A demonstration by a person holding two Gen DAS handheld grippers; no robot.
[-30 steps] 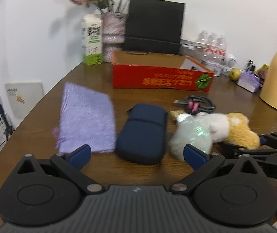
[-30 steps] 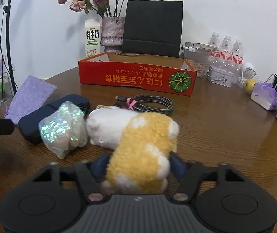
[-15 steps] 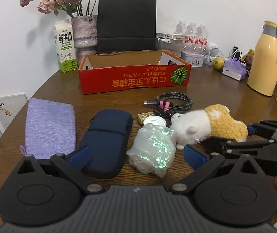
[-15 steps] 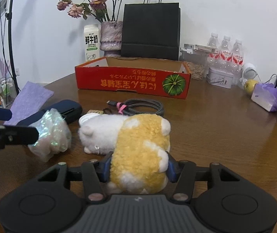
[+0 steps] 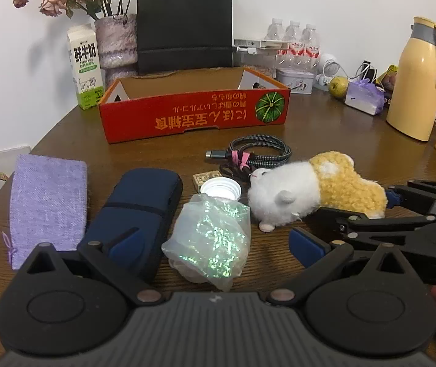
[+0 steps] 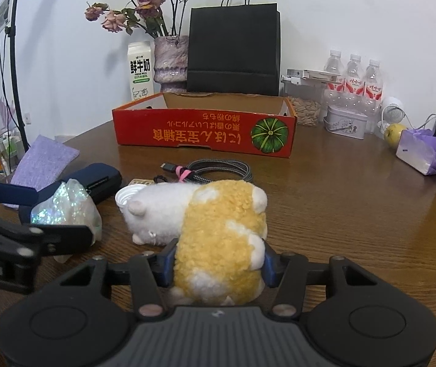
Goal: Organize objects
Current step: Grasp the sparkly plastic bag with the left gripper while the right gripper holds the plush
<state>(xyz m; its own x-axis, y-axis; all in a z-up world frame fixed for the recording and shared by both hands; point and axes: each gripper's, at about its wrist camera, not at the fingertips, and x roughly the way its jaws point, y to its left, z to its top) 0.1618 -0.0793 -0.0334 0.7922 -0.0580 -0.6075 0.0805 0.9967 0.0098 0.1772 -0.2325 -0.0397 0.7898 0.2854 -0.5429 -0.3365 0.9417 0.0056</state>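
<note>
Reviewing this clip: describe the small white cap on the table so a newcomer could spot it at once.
Start at the red cardboard box and come forward past the coiled braided cable. The white ribbed cap lies just beyond the iridescent plastic bag, beside the plush hamster's white head. It is the only small round, hard white thing there.

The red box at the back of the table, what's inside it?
The red box shows only bare brown cardboard on its inner walls. Its front wall hides the floor in both views, so whether anything lies inside cannot be told. The plush hamster is outside it, on the table.
</note>
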